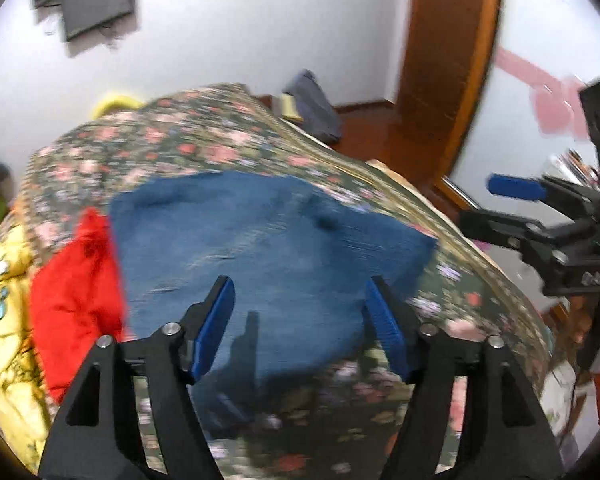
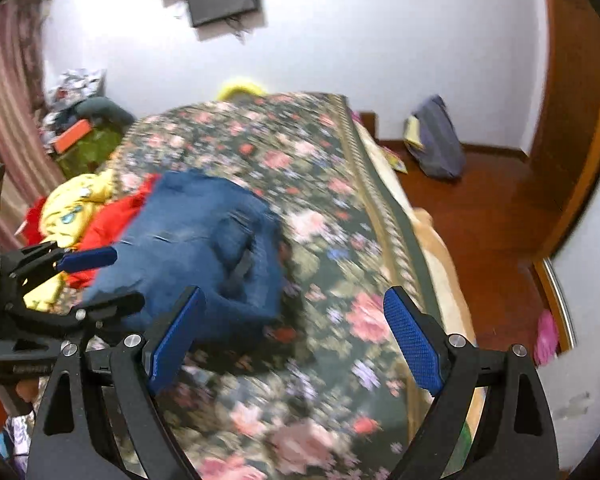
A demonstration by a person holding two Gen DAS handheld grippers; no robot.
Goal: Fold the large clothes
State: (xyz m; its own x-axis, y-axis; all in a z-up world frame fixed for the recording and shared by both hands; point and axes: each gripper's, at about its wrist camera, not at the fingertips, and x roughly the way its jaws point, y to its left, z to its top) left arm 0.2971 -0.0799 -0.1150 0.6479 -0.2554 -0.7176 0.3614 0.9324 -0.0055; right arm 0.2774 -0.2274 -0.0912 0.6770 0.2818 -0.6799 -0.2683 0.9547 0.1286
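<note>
Denim, a folded blue garment (image 1: 260, 248), lies on the flowered bedspread (image 2: 340, 208), with a red garment (image 1: 72, 304) and a yellow one (image 1: 4, 320) touching it at its nine o'clock side. Left tongs (image 1: 300, 324) hang spread over the denim's near edge, pinching nothing; right tongs (image 2: 296, 344) are spread too, over bare bedspread at the denim's four o'clock. My worry is that the fold looks lumpy and loose, so with nothing holding it, it could slump open. A careless regrasp might also snag the red cloth alongside.
</note>
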